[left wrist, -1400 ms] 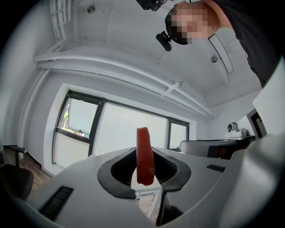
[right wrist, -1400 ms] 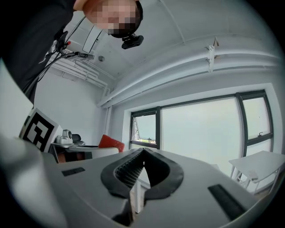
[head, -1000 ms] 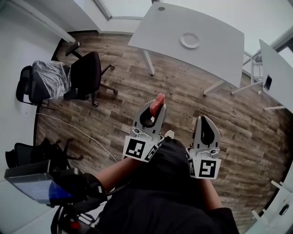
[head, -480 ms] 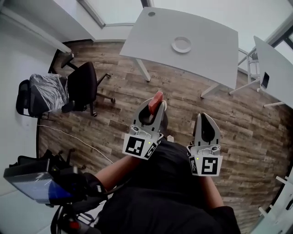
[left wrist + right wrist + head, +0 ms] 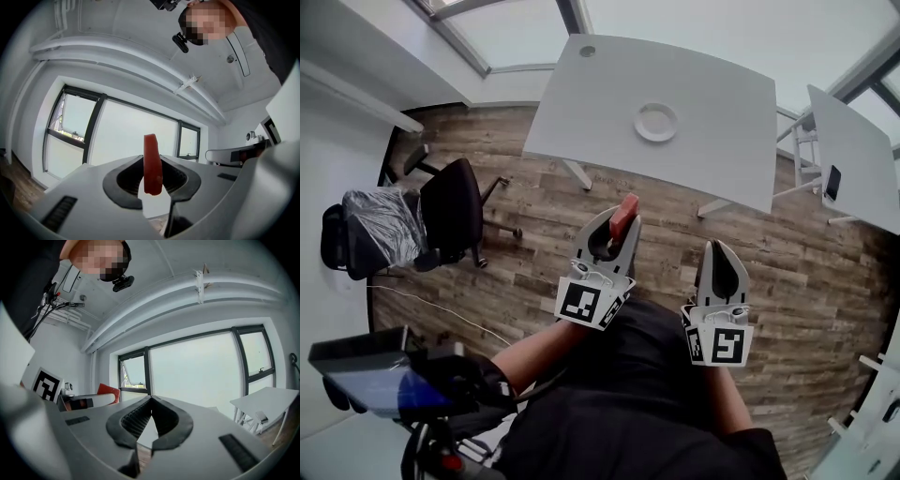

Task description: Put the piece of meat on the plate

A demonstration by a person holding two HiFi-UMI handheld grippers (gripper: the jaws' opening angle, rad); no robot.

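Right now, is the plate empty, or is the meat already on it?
Empty. The plate sits bare on the white table; the meat is clamped in the left gripper.

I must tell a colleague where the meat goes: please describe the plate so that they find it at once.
Find the larger white table on the wooden floor. Near its middle lies the plate, small, round and white. Nothing else stands on that table, while the neighbouring table at the right carries a dark flat device.
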